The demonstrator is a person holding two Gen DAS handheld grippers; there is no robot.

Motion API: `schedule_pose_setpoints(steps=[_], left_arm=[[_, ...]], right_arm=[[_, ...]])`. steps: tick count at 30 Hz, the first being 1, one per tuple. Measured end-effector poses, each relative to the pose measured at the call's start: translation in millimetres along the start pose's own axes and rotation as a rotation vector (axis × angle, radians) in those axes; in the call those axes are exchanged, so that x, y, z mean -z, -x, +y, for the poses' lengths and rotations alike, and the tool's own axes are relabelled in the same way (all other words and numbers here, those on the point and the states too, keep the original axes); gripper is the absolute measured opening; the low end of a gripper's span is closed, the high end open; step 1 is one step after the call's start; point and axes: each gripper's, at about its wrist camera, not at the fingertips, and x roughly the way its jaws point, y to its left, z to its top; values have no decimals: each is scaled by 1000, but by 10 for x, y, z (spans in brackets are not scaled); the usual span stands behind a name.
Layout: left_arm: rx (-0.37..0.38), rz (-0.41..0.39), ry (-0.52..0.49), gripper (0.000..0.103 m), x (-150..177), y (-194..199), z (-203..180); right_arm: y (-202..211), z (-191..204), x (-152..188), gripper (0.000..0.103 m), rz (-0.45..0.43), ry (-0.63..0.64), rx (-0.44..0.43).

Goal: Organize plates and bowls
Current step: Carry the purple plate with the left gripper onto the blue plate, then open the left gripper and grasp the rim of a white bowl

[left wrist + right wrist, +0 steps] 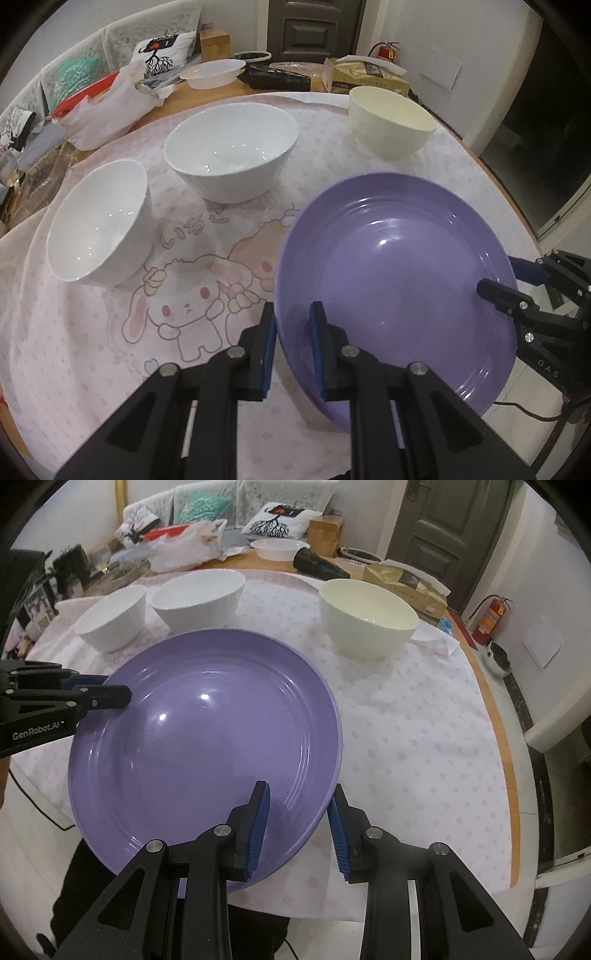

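The purple plate (203,746) is held tilted above the worktop (424,720) at its near edge — the left tongs (291,332) clamped on one rim, the right tongs (299,823) astride the opposite rim but apart. It should be levelled before being set down, clear of the cream bowl (369,624).

place: home dining room, probably | cues: cushioned sofa (207,506); cartoon tablecloth (184,306)

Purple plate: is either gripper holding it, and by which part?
The purple plate is straddled at opposite rims by the left gripper and right gripper. Whether either has clamped shut cannot be told.
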Motion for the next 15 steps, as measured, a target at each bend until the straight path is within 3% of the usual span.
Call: schedule_pose_setpoints(steps=[9,15], left_arm=[[-19,-3,-22,14,1,-24,-27],[4,-11,-11,23,5,3,28]], right_arm=[[-31,38,-1,28,19,26,35],[1,-6,-30,29,17,24,59]])
